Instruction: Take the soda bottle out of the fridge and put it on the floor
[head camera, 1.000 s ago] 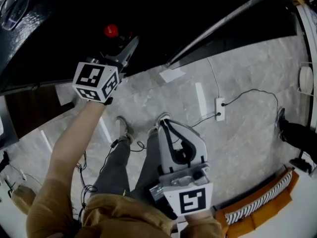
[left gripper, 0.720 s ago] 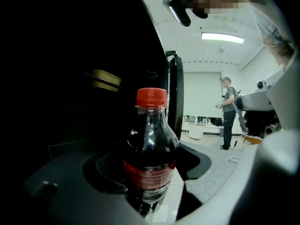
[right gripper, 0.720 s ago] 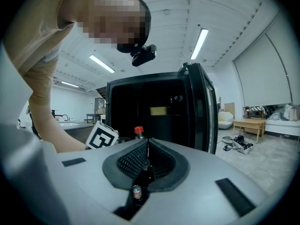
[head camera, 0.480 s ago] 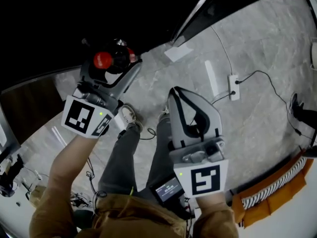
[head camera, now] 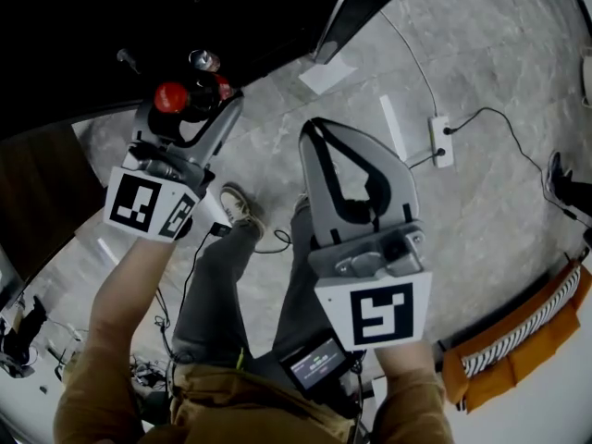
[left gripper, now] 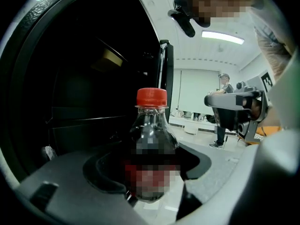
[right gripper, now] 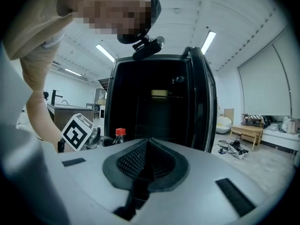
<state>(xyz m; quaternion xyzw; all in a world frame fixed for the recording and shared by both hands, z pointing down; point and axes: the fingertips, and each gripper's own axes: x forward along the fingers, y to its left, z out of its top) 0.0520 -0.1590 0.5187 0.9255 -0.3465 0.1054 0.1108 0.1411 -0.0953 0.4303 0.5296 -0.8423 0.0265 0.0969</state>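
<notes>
While the left gripper (left gripper: 151, 175) has its jaws closed round the dark body of the soda bottle (left gripper: 151, 131), the bottle stands upright between them with its red cap (left gripper: 151, 97) well above the pads, a grip low on the shoulder that looks chosen to keep the neck from slipping through. From the head view the left gripper (head camera: 192, 117) hangs at the edge of the open fridge (head camera: 139, 17), and the soda bottle (head camera: 185, 100) sits in the air at the fridge's mouth, not on any shelf and not yet on the floor (head camera: 481, 63). Behind the bottle, the left gripper view shows the black cavity of the fridge (left gripper: 89, 78), which suggests the bottle is outside it or nearly so. The right gripper (right gripper: 148, 146) has its jaws pressed together on nothing; it is held near the body, beside the left one, probably only to stay out of the way, since the fridge door (right gripper: 206, 102) stands open without its help. The right gripper (head camera: 319, 129) points toward the floor in front of the person's shoes (head camera: 236, 206). Judging by this, taking the bottle out is about done and lowering it is what remains. A power strip (head camera: 442, 141) lies well to the right, so bare stone near the feet seems the safer place for the bottle's base.
</notes>
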